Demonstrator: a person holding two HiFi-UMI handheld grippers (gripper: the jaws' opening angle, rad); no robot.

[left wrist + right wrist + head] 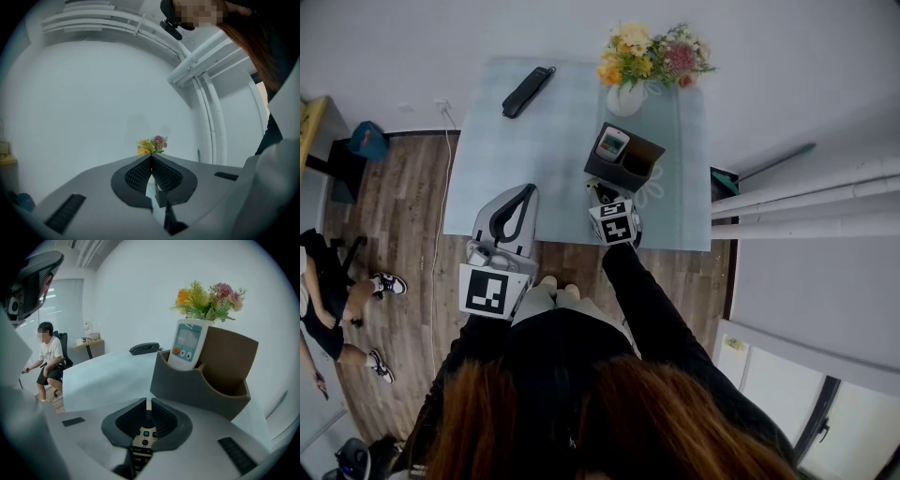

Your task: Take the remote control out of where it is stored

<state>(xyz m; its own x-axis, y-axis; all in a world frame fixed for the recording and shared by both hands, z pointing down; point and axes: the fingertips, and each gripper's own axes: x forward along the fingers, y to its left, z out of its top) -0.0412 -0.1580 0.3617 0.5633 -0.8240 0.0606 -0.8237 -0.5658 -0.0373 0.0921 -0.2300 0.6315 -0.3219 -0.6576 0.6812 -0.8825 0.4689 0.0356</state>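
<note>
In the right gripper view my right gripper (pixel 148 401) is shut on a slim, light-coloured remote control (pixel 144 440) with small round buttons, which lies lengthwise between the jaws. Just beyond it stands a dark two-compartment holder (pixel 201 383) with a white remote with a screen (pixel 187 344) upright in its left compartment. From the head view the right gripper (pixel 601 195) sits at the holder's (pixel 639 167) near side, above the table's front part. The left gripper (pixel 523 195) hovers at the table's front edge, and its jaws (pixel 151 157) meet at the tips with nothing between them.
The pale blue table (pixel 544 159) carries a white vase of flowers (pixel 628 89) behind the holder and a black handset (pixel 528 91) at the far left. A person sits on a chair at the left (pixel 328 300). White pipes (pixel 806 202) run along the right.
</note>
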